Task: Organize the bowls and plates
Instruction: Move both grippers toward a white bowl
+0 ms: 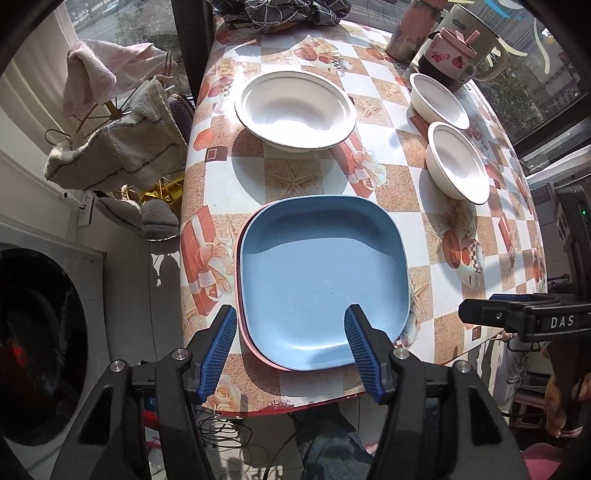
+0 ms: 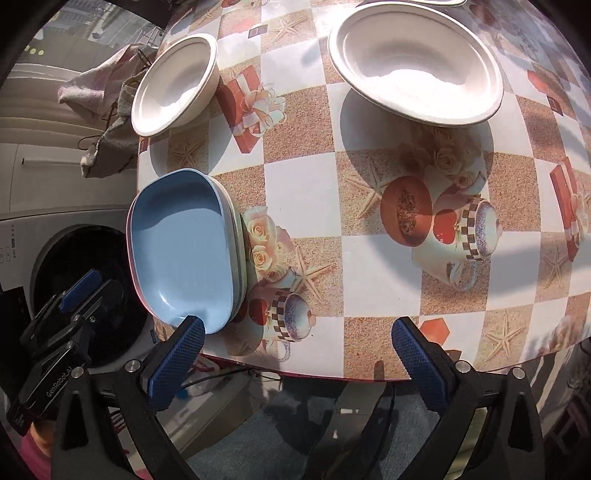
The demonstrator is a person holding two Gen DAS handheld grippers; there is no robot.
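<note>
blue plate (image 1: 325, 273), white bowls (image 1: 295, 107), checkered tablecloth (image 1: 402, 184).

Beneath the light-blue square plastic plate (image 1: 321, 280) only thin slivers of other plates show — a pink rim (image 1: 258, 350) in the left wrist view, pale edges in the right — so their number cannot be told. The dark crumpled patterned cloth (image 1: 291, 13) at the table's far end is cut off by the picture's top edge. A rusty-brown cylindrical container (image 1: 412, 31) loses its top the same way. In the right wrist view, one white round rimmed bowl (image 2: 439, 2) shows only a sliver — the rest lies beyond the frame.
</note>
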